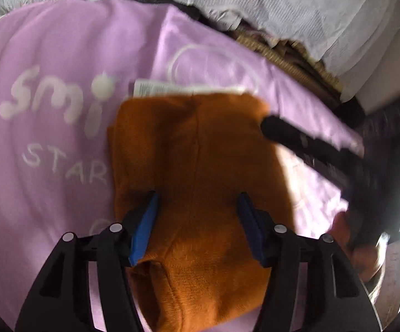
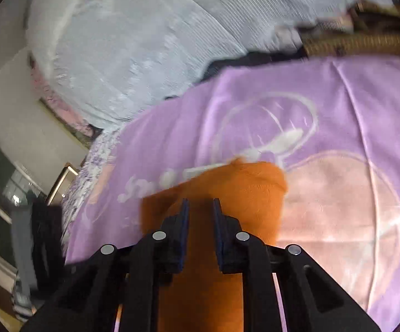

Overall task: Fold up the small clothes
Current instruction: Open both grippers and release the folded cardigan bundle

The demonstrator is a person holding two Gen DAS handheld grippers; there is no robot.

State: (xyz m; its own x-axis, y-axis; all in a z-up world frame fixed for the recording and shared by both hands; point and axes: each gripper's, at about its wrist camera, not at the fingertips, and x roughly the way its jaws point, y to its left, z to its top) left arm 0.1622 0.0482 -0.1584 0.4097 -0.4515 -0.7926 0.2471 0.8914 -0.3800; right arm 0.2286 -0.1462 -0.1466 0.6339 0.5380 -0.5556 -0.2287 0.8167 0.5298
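Black gripper arms frame a folded orange garment [image 1: 200,182] on a purple blanket [image 1: 61,152].

Left gripper [image 1: 198,207] hangs over the garment, jaws spread, nothing pinched. Right gripper [image 2: 201,215] has its jaws nearly together above the garment's right edge; whether they nip cloth I cannot tell. A white label [image 1: 158,90] peeks past the far edge. Bare blanket lies open left and beyond.

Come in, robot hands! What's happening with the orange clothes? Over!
Left gripper open above orange garment. Right gripper nearly shut, over its edge. Garment folded on purple blanket, white tag poking out. Nothing blocking.
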